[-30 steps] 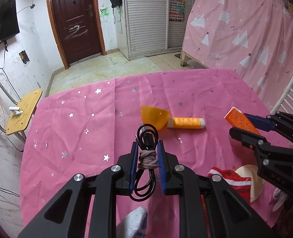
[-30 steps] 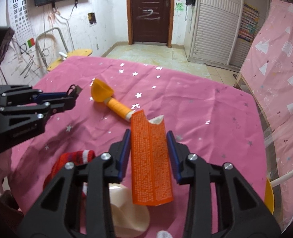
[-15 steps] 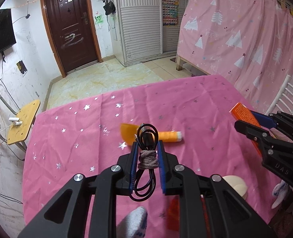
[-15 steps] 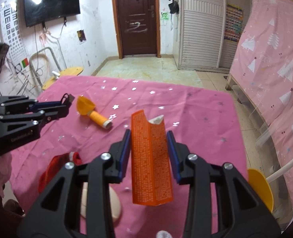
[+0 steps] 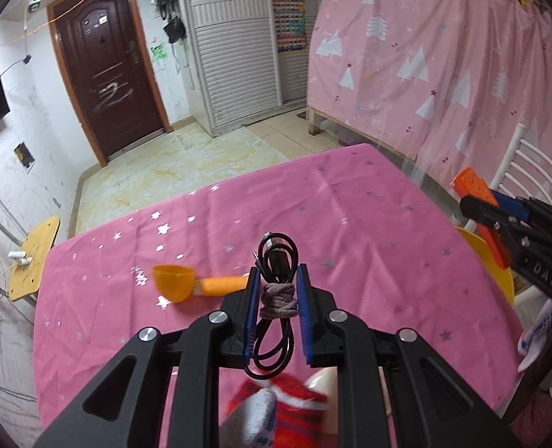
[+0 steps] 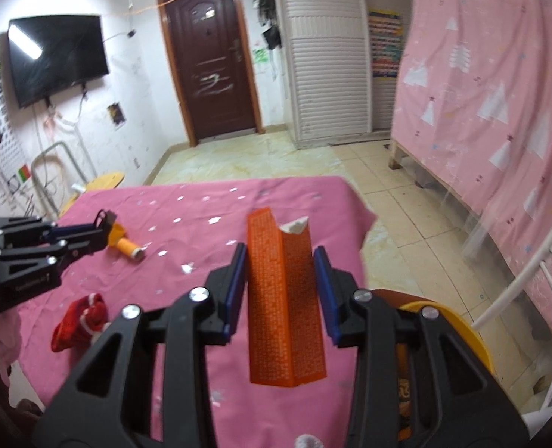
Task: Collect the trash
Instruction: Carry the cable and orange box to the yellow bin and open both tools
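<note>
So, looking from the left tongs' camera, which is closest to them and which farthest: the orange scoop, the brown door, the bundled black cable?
1. Black cable: pinched between the left tongs.
2. Orange scoop: on the pink tablecloth, just ahead and to the left.
3. Brown door: across the floor, in the far wall, upper left.

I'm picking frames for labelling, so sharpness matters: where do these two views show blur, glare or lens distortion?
Left wrist view: the orange funnel and the red sock are smeared, while the bundled cable stays sharp; the door frame bows from the fisheye. Right wrist view: slightly soft overall; the TV carries a bright glare spot; the orange box is readable.
</note>
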